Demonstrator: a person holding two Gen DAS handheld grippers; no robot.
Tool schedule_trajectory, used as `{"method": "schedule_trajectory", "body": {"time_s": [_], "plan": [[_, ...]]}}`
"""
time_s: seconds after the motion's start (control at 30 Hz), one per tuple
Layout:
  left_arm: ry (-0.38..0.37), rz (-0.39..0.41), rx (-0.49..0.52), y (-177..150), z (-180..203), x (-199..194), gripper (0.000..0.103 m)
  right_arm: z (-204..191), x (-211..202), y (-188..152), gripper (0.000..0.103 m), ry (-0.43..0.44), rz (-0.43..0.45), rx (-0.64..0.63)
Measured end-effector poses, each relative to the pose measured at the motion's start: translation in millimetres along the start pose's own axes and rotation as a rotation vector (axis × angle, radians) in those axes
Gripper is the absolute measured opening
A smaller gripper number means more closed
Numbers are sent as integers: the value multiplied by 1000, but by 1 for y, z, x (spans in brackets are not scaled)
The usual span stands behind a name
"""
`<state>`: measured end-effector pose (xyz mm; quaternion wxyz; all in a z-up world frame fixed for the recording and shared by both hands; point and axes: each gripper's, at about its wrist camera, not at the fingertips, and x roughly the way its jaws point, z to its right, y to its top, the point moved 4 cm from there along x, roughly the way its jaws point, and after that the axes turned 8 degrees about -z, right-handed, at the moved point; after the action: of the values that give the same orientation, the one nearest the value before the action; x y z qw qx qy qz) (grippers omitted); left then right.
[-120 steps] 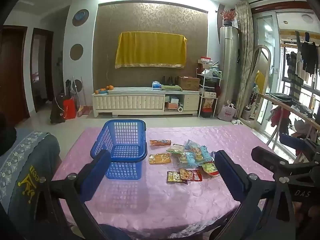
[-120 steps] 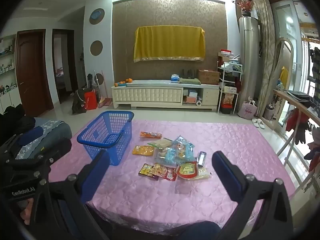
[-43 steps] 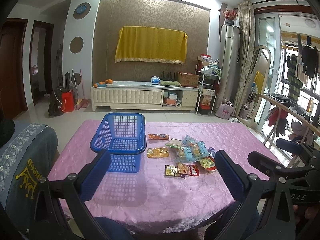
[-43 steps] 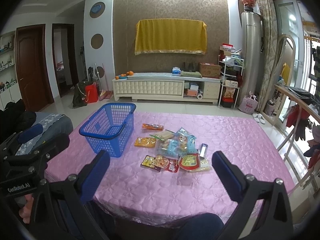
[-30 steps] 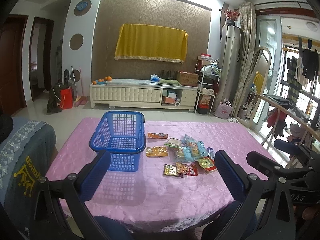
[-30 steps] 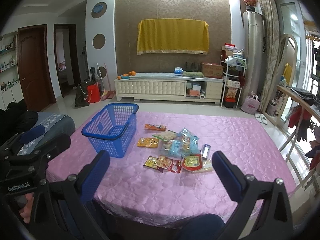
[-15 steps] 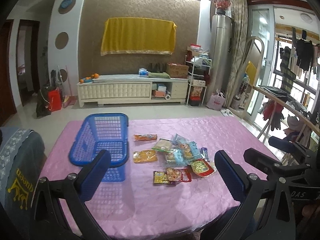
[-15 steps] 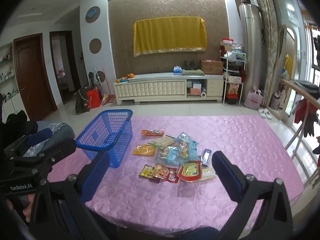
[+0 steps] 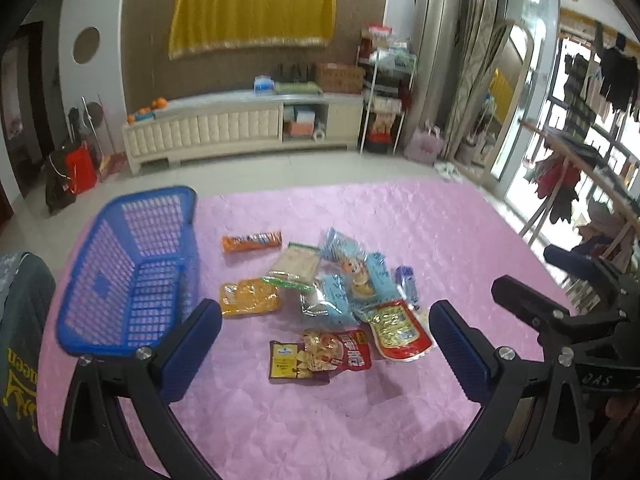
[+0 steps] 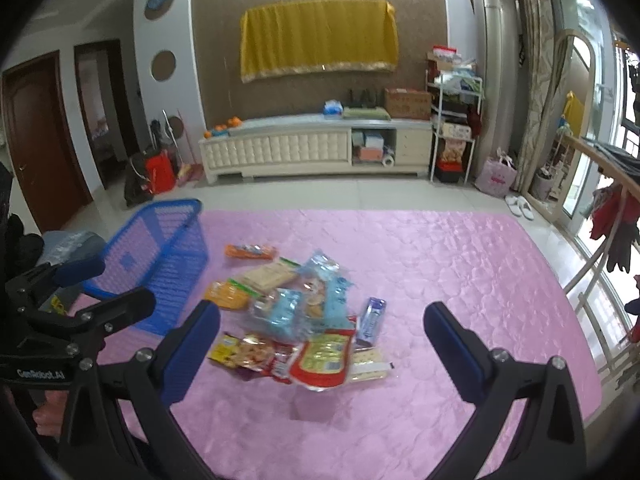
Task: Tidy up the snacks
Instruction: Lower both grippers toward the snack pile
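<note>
A loose heap of snack packets (image 9: 336,292) lies near the middle of a tabletop (image 9: 440,232) covered in a pink quilted cloth. In the heap I can make out a red-edged pouch (image 9: 396,330) nearest me on the right. Beside it is a red and yellow packet (image 9: 320,356), with pale blue bags (image 9: 352,268) behind them. A flat yellow packet (image 9: 249,297) sits on the left, and an orange bar (image 9: 251,241) lies crosswise at the far side. A small purple-blue stick pack (image 10: 371,320) rests at the right edge of the heap.

Just left of the heap stands an empty blue plastic basket (image 9: 128,268), its open top tilted toward the packets in this lens. Nothing is in it yet, so I judge the sorting has not started.

The left tongs (image 9: 324,344) hang above the near tabletop with both blue pads spread wide, holding nothing. The right tongs (image 10: 320,344) are the same, spread wide and empty.

Both heap and basket lie straight ahead of the tongs and below them. The red-edged pouch is the closest item to the right tongs (image 9: 560,320), with its long axis running away from me and slightly leftward. The yellow packet and the basket lie toward the left tongs (image 10: 80,312). I judge the left tongs better placed for anything on the basket side.

Beyond the tabletop are a white TV cabinet (image 10: 312,148) and a wall panel draped in a yellow cloth (image 10: 318,38).
</note>
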<state>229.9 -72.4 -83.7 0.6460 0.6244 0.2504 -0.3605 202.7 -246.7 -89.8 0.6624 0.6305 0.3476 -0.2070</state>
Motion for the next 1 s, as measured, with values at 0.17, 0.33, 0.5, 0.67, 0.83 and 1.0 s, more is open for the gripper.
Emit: {"method": "schedule_trajectory", "body": {"time_s": [0.17, 0.33, 0.5, 0.67, 0.83, 1.0], "plan": [[11, -102, 26, 10, 1, 54, 103, 22, 48, 1, 103, 5, -85, 45], [13, -207, 34, 9, -1, 106, 103, 36, 92, -7, 103, 13, -170, 75], [1, -295, 39, 11, 1, 147, 103, 47, 124, -16, 103, 28, -230, 115], [26, -356, 94, 10, 5, 180, 103, 54, 143, -23, 103, 28, -264, 146], [64, -411, 151, 8, 9, 206, 103, 62, 150, -33, 103, 38, -287, 176], [50, -427, 157, 12, 11, 216, 103, 66, 151, -39, 103, 42, -294, 194]]}}
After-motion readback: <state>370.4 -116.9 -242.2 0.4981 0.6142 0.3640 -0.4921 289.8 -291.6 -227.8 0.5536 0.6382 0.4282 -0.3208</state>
